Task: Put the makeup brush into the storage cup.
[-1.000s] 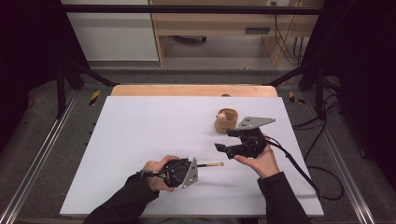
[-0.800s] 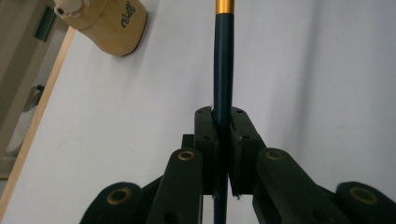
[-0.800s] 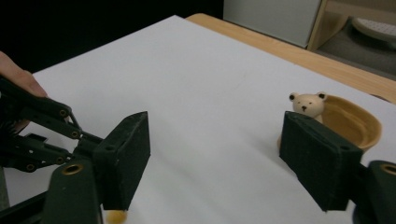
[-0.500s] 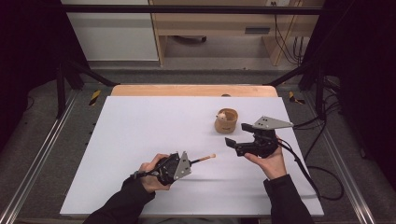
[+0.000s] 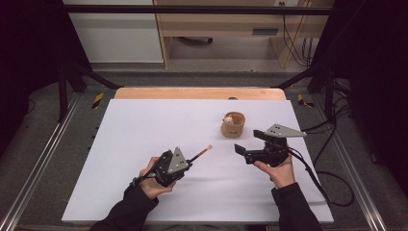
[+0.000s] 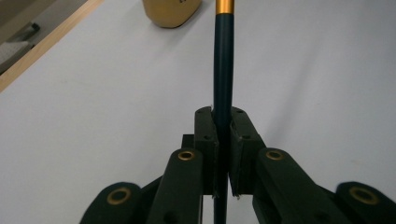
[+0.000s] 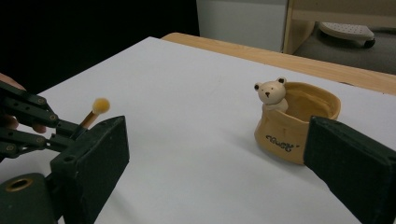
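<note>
My left gripper (image 5: pixel 188 161) is shut on a thin brush (image 5: pixel 201 153), low on the white board (image 5: pixel 144 125). The brush has a dark teal shaft (image 6: pixel 223 70), a gold band and a round tan tip (image 7: pixel 100 106), and points toward the far right. A tan ceramic pot (image 5: pixel 233 124) with a small bear on its rim stands right of centre. My right gripper (image 5: pixel 249 141) hangs just in front of the pot (image 7: pixel 294 123). Its jaws have just been opening and stand wide with nothing between them.
The white board lies on a wooden table whose edge (image 5: pixel 199 93) shows at the back. Metal frame rails (image 5: pixel 43 159) run along both sides, and cables (image 5: pixel 332 178) trail at the right. Shelving stands behind the table.
The right gripper's jaws have spread wider and that hand has drifted slightly right. The left hand has turned the brush from pointing right to pointing toward the far right.
</note>
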